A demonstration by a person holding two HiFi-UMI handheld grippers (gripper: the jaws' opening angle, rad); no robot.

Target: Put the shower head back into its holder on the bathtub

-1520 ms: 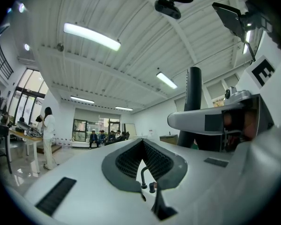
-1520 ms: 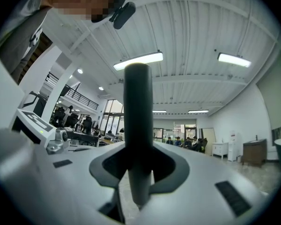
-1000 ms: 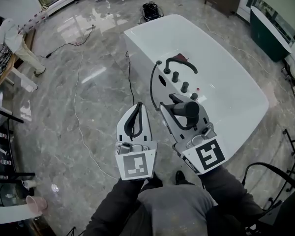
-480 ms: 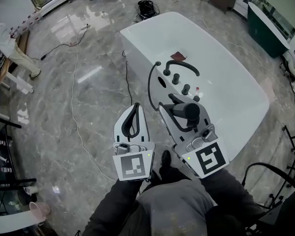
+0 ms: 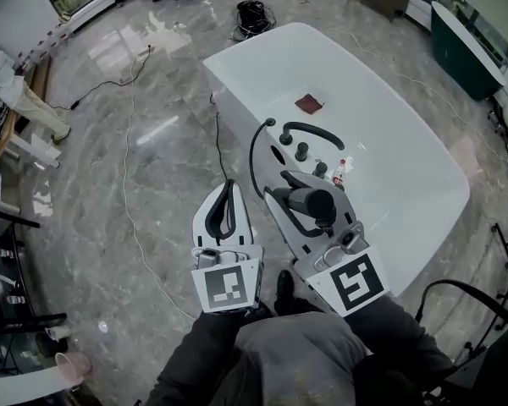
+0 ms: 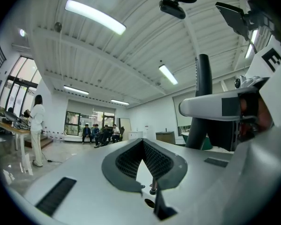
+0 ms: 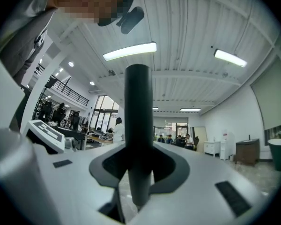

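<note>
Right gripper view: your right gripper (image 7: 138, 170) clamps the dark cylindrical shower head (image 7: 138, 111); your left gripper (image 6: 142, 146) is closed on nothing.

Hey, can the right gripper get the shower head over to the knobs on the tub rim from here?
Probably yes. The right gripper is shut on the shower head, close to the knobs, and nothing stands between them.

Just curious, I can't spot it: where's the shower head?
Head view, right of centre: the shower head is clamped in the right gripper, near the bathtub's taps.
</note>
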